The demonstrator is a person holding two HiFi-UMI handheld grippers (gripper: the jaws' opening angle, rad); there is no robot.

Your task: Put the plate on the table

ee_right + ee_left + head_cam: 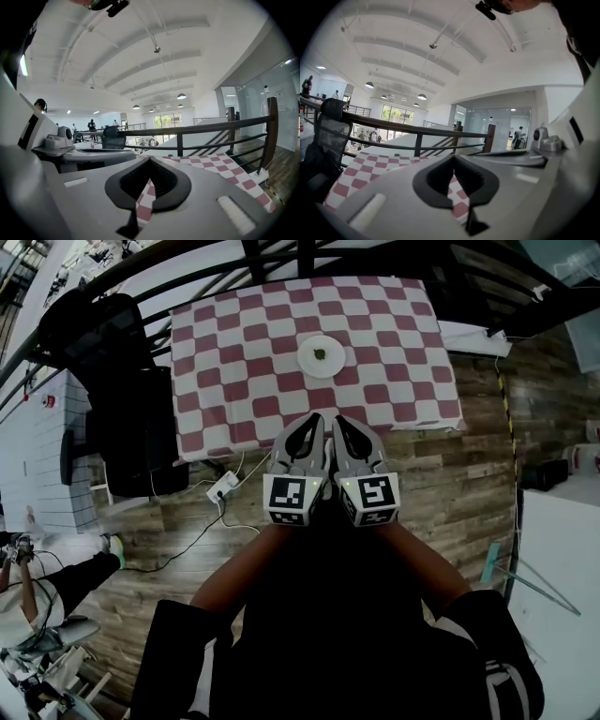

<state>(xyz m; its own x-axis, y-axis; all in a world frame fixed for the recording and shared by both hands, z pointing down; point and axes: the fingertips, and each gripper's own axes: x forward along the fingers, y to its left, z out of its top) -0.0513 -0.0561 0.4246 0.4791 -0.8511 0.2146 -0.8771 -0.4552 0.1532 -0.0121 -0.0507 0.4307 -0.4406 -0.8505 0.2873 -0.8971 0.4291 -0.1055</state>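
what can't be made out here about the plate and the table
- Dark speck on the plate: too small in the head view to identify.
- The plate in both gripper views: hidden behind the bodies of the shut left gripper and right gripper; only checked cloth shows past them.
- The legs and bare top of the table: covered by that cloth in the head view.

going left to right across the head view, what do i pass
black chair → white power strip on the floor → left gripper → right gripper. The plate on the checkered table is left out: it sits straight beyond the two grippers, in the same column.
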